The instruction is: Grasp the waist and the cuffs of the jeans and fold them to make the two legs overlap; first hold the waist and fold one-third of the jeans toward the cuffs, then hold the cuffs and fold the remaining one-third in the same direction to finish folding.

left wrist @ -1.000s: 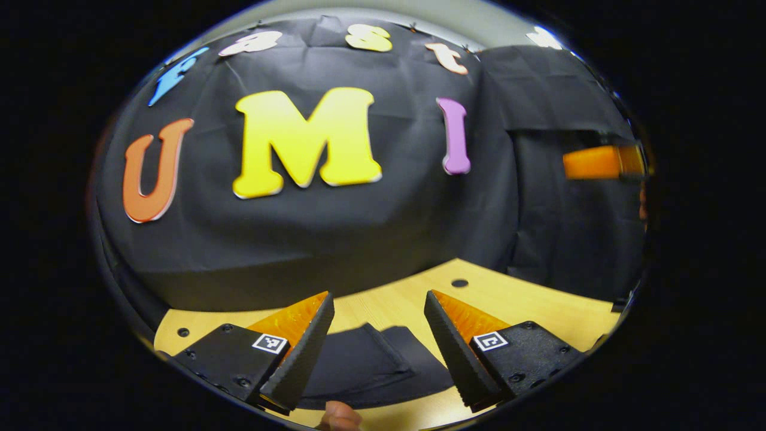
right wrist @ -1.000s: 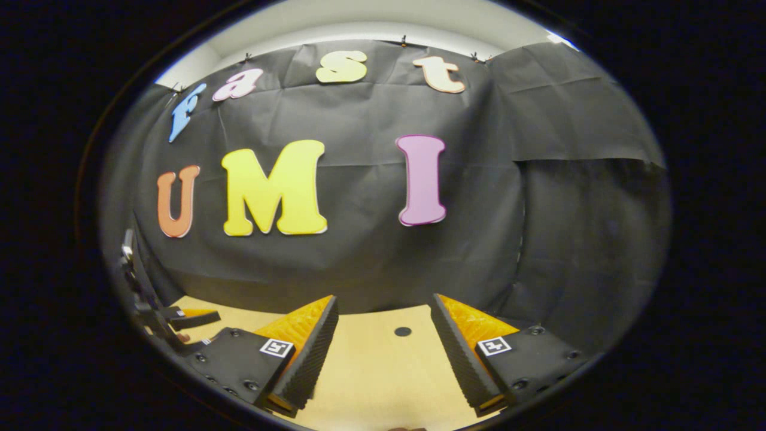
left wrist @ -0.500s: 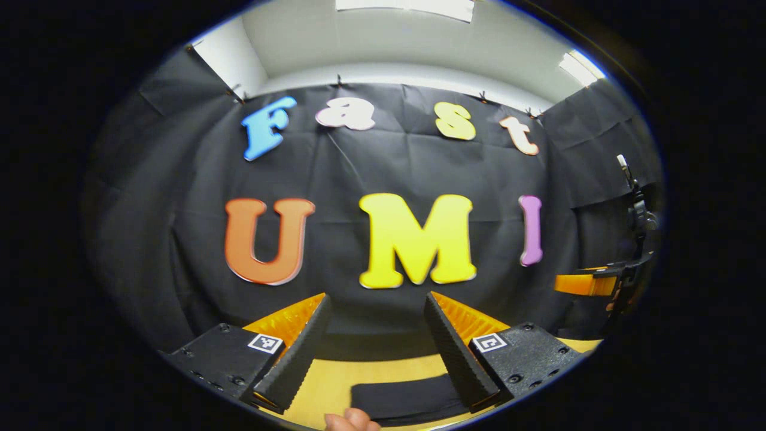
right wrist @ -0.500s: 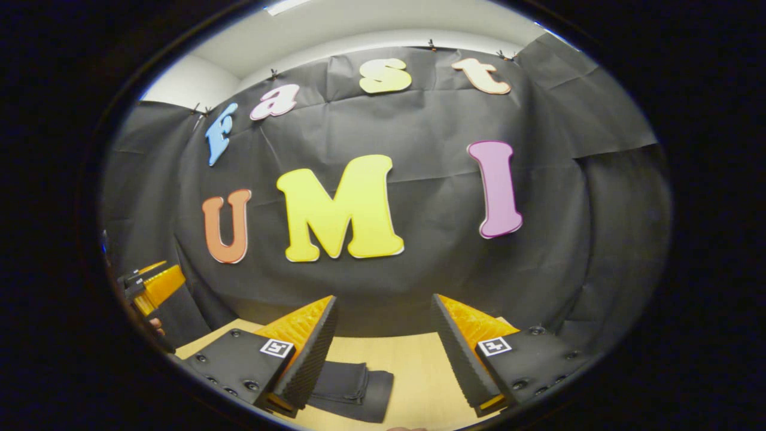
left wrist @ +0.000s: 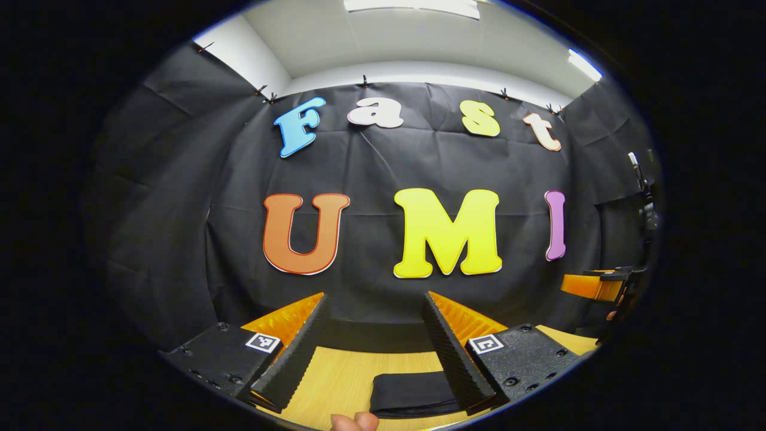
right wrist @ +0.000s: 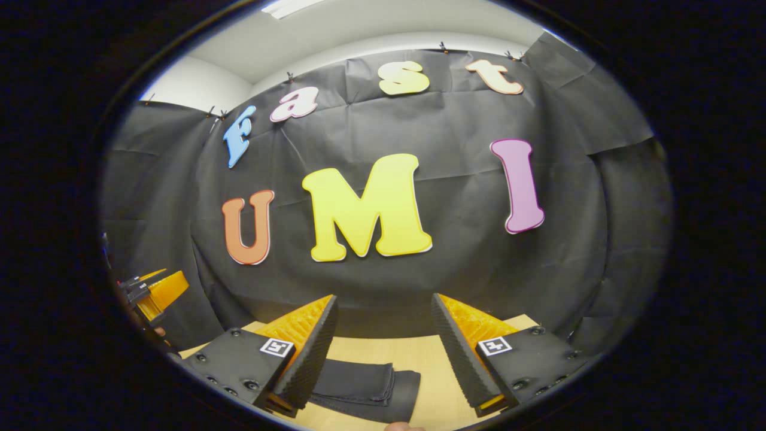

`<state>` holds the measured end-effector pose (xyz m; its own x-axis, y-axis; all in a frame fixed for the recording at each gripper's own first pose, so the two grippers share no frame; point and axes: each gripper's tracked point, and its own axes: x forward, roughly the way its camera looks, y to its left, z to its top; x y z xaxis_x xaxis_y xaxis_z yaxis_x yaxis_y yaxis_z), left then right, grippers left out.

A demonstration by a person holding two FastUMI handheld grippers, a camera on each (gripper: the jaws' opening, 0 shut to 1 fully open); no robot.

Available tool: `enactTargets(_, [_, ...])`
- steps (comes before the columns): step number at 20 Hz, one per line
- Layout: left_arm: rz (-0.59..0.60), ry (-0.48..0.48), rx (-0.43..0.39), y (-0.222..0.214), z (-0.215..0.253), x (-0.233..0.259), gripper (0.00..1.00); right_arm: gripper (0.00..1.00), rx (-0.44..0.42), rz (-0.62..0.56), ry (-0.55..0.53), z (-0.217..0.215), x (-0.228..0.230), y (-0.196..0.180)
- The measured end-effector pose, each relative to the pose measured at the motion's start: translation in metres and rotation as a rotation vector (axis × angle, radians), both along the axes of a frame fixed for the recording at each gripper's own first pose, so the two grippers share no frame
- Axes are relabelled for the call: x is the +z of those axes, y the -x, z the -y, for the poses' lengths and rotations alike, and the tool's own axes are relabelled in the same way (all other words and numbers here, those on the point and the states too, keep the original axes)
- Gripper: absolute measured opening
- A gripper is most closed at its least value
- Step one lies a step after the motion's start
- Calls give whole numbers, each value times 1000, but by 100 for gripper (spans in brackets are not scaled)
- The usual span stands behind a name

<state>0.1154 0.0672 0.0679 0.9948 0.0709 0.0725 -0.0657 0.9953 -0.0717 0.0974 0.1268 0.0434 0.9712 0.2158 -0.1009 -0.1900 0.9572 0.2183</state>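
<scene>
The dark jeans [left wrist: 413, 393] lie folded into a compact bundle on the wooden table [left wrist: 341, 377], low in the left gripper view between my left gripper's fingers. My left gripper [left wrist: 374, 299] is open, raised above the table with nothing between its fingers. In the right gripper view the folded jeans [right wrist: 365, 388] rest on the table [right wrist: 419, 359] just behind the left finger. My right gripper [right wrist: 384, 299] is open too and holds nothing. The right gripper [left wrist: 592, 286] shows far right in the left gripper view. At the far left of the right gripper view is the left gripper [right wrist: 158, 290].
The black cloth wall [left wrist: 389, 173] stands close behind the table's far edge. A fingertip of the person's hand [left wrist: 354, 422] shows at the bottom of the left gripper view. White ceiling [right wrist: 335, 30] shows above the cloth.
Both grippers have lifted and tilted upward, away from the jeans; the table and jeans have dropped lower in the views. The jeans stay folded on the table.
</scene>
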Motion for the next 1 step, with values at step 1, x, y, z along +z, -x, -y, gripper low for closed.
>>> enactTargets(1, [-14,-1,-11,6,0,-4,98,96,-14,12,-20,3,1,2])
